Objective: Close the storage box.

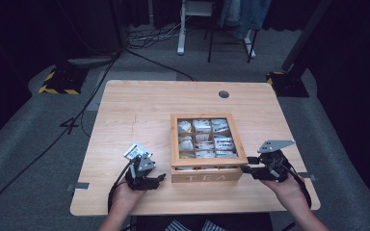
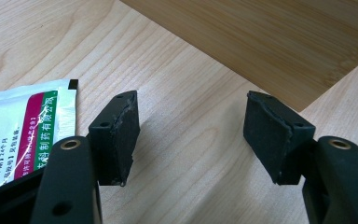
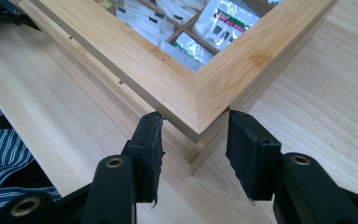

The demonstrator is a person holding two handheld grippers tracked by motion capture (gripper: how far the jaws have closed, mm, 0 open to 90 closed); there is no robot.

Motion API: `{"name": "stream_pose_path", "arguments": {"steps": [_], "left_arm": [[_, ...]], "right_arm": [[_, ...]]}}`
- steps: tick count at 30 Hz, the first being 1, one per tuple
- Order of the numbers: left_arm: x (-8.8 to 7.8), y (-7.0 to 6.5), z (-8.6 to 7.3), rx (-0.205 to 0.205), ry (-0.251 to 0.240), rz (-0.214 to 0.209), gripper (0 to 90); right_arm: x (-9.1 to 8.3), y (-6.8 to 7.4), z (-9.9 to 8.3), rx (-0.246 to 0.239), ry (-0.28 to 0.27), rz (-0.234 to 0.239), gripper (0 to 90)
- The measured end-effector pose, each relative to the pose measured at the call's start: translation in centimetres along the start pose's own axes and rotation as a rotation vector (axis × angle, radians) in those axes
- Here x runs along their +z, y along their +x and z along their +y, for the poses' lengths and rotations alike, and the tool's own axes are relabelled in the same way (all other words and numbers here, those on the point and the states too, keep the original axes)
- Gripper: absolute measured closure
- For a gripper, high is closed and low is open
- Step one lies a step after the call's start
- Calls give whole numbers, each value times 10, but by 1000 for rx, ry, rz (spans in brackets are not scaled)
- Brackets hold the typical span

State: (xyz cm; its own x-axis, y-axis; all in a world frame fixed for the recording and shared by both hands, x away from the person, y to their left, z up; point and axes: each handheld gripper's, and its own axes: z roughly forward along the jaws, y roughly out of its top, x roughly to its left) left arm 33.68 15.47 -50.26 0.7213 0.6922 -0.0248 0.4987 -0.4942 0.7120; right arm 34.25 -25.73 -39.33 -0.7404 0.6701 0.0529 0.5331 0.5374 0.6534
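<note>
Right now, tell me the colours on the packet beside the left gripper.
The packet is white with red and green stripes; the left gripper view shows it best.

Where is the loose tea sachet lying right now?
In the high view, the tea sachet lies on the table left of the tea box, just beyond the left gripper.

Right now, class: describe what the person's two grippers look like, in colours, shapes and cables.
Both are black. The left gripper and right gripper each carry a grey three-cornered plate and trail a black cable. Their jaws end in blocky black pads with worn, ragged edges and brass-ringed screw holes.
</note>
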Motion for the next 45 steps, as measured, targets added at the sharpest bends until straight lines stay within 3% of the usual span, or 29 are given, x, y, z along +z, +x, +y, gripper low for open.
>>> {"name": "stream_pose_path", "arguments": {"steps": [11, 24, 31, 36, 45], "left_arm": [[0, 0, 0, -3, 2, -1, 367], [0, 0, 0, -4, 0, 1, 364], [-2, 0, -2, -4, 3, 8, 363], [-10, -3, -3, -18, 14, 13, 357], [-29, -4, -8, -20, -14, 44, 363]], "right_arm": [[9, -1, -7, 17, 24, 17, 558], [18, 0, -11, 3, 60, 15, 519], [9, -8, -13, 42, 0, 44, 505], [5, -10, -8, 31, -43, 54, 479], [0, -23, 2, 25, -118, 16, 448]]}}
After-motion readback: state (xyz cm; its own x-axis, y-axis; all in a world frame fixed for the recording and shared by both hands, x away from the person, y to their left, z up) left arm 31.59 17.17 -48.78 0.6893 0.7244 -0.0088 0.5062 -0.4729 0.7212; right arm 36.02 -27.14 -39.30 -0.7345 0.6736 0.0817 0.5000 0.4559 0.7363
